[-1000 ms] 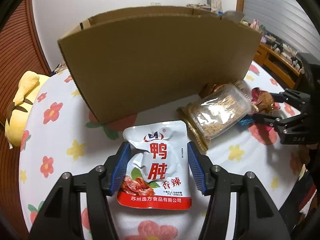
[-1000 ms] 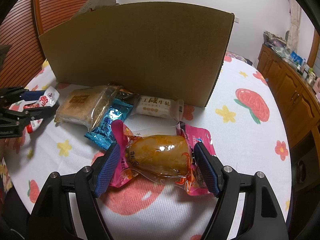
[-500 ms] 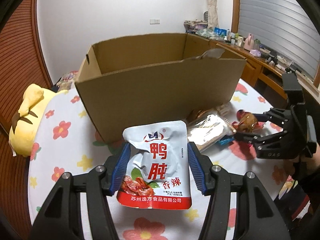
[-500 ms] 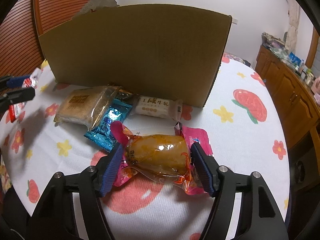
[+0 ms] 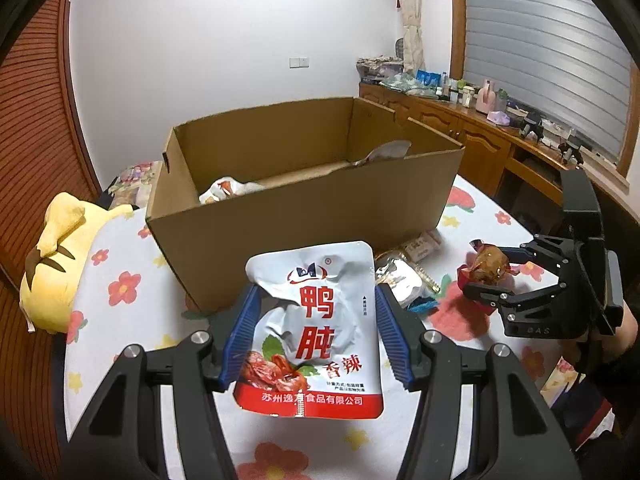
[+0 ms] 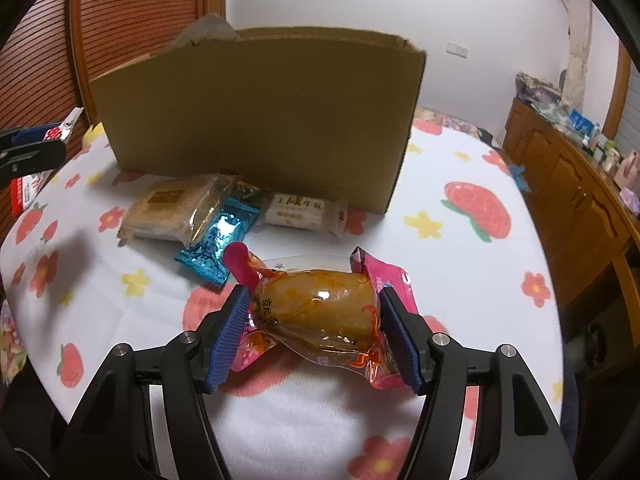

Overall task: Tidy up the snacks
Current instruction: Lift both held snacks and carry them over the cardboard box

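Lifted higher than a second ago, the left gripper (image 5: 316, 336) clamps a silver-and-red pouch (image 5: 314, 328) at lower centre. Right gripper (image 6: 316, 332) pinches an orange-filled pink packet (image 6: 320, 310). Cardboard box (image 5: 304, 216), mid-frame, holds two wrappers.

Matt cardboard box (image 5: 304, 216), glossy pouch (image 5: 312, 328)

Dim warm indoor light, fisheye-bent edges, dark vignette, wrapper glare

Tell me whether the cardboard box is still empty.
No: the cardboard box already holds at least two snack packets, seen from the left wrist.
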`<control>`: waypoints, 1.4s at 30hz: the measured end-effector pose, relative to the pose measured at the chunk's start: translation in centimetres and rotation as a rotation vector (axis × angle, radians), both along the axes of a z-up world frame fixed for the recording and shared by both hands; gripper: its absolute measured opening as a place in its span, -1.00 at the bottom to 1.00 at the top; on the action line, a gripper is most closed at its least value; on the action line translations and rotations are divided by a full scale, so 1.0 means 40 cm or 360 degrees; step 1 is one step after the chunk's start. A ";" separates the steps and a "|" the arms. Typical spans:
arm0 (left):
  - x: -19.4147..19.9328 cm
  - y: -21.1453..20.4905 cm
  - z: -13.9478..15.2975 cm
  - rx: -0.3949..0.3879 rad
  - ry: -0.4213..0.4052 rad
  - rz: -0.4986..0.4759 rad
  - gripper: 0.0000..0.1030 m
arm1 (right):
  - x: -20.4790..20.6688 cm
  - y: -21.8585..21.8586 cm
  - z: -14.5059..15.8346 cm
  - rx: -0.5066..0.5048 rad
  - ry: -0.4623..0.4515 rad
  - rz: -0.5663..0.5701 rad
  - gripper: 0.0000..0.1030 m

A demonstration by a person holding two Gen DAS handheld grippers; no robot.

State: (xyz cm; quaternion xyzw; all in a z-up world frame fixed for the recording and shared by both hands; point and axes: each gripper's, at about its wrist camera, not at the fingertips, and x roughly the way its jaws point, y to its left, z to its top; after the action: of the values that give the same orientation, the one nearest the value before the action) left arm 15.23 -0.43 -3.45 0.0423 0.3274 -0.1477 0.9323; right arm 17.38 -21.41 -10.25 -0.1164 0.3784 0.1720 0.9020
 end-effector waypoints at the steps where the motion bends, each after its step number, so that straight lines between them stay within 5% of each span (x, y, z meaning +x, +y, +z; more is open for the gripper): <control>1: 0.000 -0.001 0.005 -0.0003 -0.0007 -0.0001 0.11 | -0.003 -0.001 0.008 0.0004 -0.0014 -0.0003 0.30; 21: 0.045 -0.005 0.170 0.0009 -0.0212 -0.0016 0.11 | -0.053 0.045 0.290 0.0125 -0.0365 0.0165 0.31; 42: 0.236 0.010 0.152 0.0024 -0.0165 0.0031 0.12 | 0.158 0.161 0.319 0.0166 -0.0350 0.0333 0.33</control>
State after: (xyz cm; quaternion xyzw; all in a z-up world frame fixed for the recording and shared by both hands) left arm 24.68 -0.02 2.62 0.0539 0.2803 -0.1338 0.9490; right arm 23.69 -14.97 2.53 -0.1262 0.2536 0.2706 0.9201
